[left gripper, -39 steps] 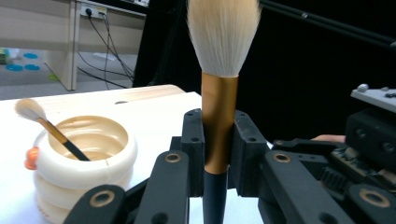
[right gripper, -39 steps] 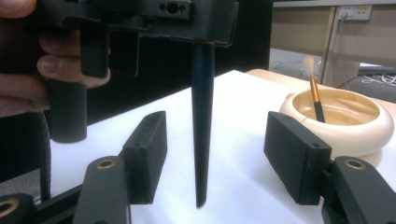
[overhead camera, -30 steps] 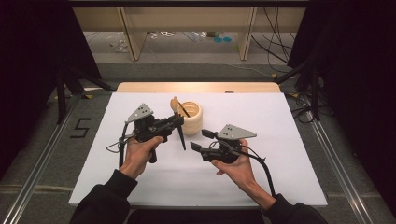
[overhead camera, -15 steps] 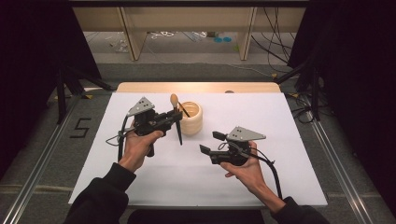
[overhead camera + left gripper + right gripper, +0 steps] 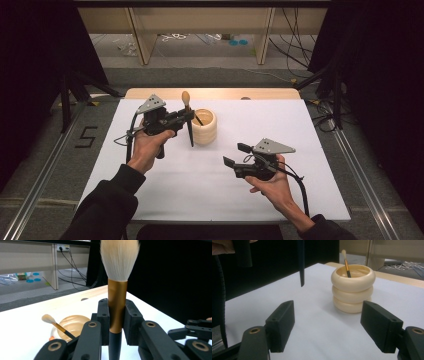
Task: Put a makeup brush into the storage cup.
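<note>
My left gripper (image 5: pixel 186 117) is shut on a large brush (image 5: pixel 188 116), which it holds upright just left of the cup (image 5: pixel 204 127). In the left gripper view the brush (image 5: pixel 117 302) has white bristles, a gold ferrule and a black handle clamped between the jaws. The cream ribbed cup (image 5: pixel 353 287) stands on the white table sheet (image 5: pixel 200 185) with a small brush (image 5: pixel 345 261) leaning inside it. My right gripper (image 5: pixel 236 154) hovers to the cup's right and nearer me; its jaws have just been opening and nothing is between them. The big brush's handle tip (image 5: pixel 300 265) hangs above the sheet.
A wooden table edge (image 5: pixel 215 93) borders the sheet at the back. Beyond it are shelf legs and cables on the floor (image 5: pixel 295 50). Metal rails (image 5: pixel 360 175) run along both sides. In the left gripper view, the right gripper (image 5: pixel 197 332) sits at the far right.
The left gripper has lifted the big brush and turned it from tilted to upright beside the cup. The right hand has drifted right, its jaws standing a little wider.
</note>
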{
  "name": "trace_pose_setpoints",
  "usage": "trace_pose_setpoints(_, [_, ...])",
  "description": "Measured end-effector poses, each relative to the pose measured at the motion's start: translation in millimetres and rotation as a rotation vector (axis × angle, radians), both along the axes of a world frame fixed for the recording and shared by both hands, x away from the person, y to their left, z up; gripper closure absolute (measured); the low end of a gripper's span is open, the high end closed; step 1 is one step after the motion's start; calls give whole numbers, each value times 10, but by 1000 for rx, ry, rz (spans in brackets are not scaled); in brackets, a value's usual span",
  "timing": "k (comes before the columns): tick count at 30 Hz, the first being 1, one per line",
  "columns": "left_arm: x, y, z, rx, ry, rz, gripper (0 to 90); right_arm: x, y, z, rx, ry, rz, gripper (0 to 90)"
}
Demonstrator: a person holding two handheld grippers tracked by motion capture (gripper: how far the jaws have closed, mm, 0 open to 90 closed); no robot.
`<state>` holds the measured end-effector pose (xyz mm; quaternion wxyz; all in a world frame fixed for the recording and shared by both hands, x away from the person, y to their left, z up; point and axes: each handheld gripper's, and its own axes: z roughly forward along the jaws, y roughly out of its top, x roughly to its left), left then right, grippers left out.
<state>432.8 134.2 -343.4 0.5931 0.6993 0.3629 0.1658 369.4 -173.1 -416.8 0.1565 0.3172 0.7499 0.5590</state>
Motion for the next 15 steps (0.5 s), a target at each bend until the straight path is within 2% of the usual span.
trace_pose_setpoints(1, [5, -11, 9, -3, 8, 6, 773, -6, -17, 0, -4, -2, -5, 282])
trace_pose_setpoints(2, [20, -10, 19, 7, -1, 2, 773, -19, -30, -1, -2, 16, -6, 282])
trace_pose_setpoints(3, [36, -17, 34, 4, -2, 3, 773, -15, -48, -9, -7, 0, -8, 279])
trace_pose_setpoints(5, [53, -24, 47, 2, -5, 5, 773, -24, -74, -23, -2, 4, -12, 277])
trace_pose_setpoints(7, [80, -36, 60, 16, -9, 10, 773, -46, -94, -24, 0, 32, -15, 279])
trace_pose_setpoints(8, [93, -46, 65, 18, -8, 12, 773, -38, -101, -34, 13, 0, -18, 289])
trace_pose_setpoints(11, [152, -75, 84, 28, -8, 17, 773, -72, -125, -21, 12, 15, -15, 294])
trace_pose_setpoints(12, [165, -81, 89, 25, -5, 19, 773, -72, -128, -36, 17, -8, -14, 293])
trace_pose_setpoints(15, [207, -99, 108, 26, -6, 23, 773, -83, -145, -44, 16, -3, -17, 292])
